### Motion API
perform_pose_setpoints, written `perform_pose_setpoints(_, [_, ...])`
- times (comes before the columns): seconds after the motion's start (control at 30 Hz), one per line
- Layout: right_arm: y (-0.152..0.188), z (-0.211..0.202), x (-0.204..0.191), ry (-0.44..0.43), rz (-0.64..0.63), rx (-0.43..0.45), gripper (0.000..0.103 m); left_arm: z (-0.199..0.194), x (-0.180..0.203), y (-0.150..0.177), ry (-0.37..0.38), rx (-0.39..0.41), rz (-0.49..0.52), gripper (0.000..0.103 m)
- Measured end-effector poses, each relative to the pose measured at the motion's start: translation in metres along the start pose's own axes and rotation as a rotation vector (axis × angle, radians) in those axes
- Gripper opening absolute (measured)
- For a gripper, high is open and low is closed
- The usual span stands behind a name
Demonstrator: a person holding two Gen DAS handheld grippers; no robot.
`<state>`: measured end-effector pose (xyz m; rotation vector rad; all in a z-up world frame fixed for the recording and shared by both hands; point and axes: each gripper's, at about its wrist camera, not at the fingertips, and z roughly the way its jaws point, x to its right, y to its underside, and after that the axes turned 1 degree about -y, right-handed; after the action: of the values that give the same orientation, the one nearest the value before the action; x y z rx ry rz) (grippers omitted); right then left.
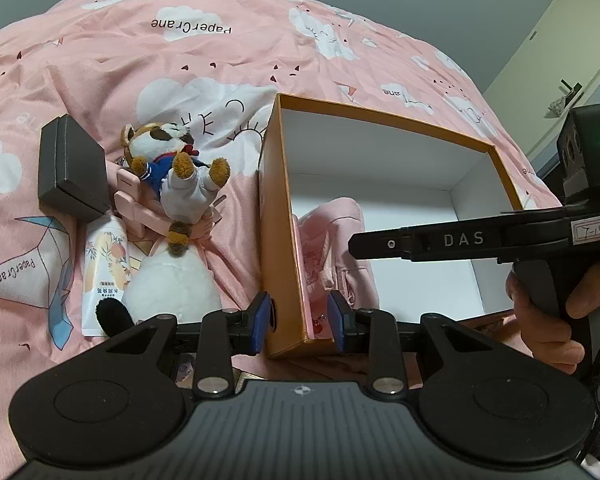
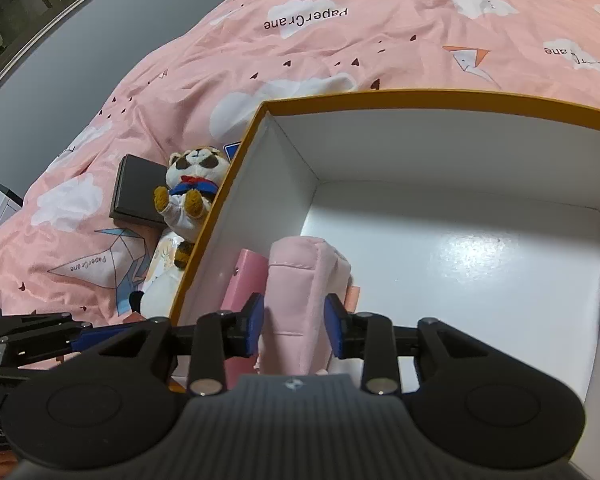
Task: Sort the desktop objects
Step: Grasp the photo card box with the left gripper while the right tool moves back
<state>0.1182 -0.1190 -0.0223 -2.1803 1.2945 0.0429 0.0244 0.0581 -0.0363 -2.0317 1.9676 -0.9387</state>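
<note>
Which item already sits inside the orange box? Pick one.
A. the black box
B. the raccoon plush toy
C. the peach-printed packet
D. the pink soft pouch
D: the pink soft pouch stands inside the orange box; the others lie outside on the bedcover.

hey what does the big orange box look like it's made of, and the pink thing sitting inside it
The orange box looks like rigid cardboard: thin straight walls, matte orange outside, and a glossy white lining that reflects light. The pink pouch inside it seems to be soft plush or padded fabric, with stitched seams and a fuzzy surface.
</note>
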Motion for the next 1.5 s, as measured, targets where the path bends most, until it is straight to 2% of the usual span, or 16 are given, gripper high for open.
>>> perform_pose_setpoints(0.1, [0.0, -0.002, 0.001, -0.001, 0.003, 0.008, 0.039, 0.0, 0.001, -0.001, 0.0, 0.003, 0.002, 0.035])
perform_pose_setpoints(0.33, [-0.003, -0.014, -0.009, -0.019, -0.028, 0.049, 0.039, -0.012, -0.004, -0.006, -0.015, 0.034, -0.009, 0.035])
perform_pose_setpoints(0.57, [-0.016, -0.028, -0.042, -0.055, -0.149, 0.11, 0.042, -0.041, -0.032, -0.023, -0.112, 0.071, -0.048, 0.035])
perform_pose_setpoints(0.77, [-0.019, -0.019, -0.075, -0.136, -0.225, 0.073, 0.042, -0.052, -0.062, -0.025, -0.213, 0.044, -0.071, 0.035])
perform_pose_setpoints(1.0, [-0.012, 0.006, -0.104, -0.167, -0.306, -0.006, 0.042, -0.051, -0.087, -0.012, -0.25, -0.019, -0.103, 0.036])
perform_pose_setpoints(1.13, [-0.001, 0.01, -0.115, -0.204, -0.368, -0.062, 0.042, -0.05, -0.079, -0.002, -0.205, -0.062, -0.017, 0.036])
perform_pose_setpoints(1.2, [0.006, 0.009, -0.116, -0.234, -0.35, -0.108, 0.042, -0.047, -0.072, 0.004, -0.183, -0.087, 0.04, 0.039])
perform_pose_setpoints(1.3, [0.02, 0.007, -0.114, -0.261, -0.306, -0.174, 0.042, -0.038, -0.063, 0.015, -0.175, -0.131, 0.12, 0.051])
perform_pose_setpoints(1.4, [0.035, 0.005, -0.115, -0.255, -0.292, -0.204, 0.041, -0.025, -0.055, 0.023, -0.182, -0.171, 0.186, 0.052])
perform_pose_setpoints(1.5, [0.047, 0.009, -0.113, -0.186, -0.275, -0.221, 0.042, -0.012, -0.053, 0.024, -0.18, -0.189, 0.232, 0.053])
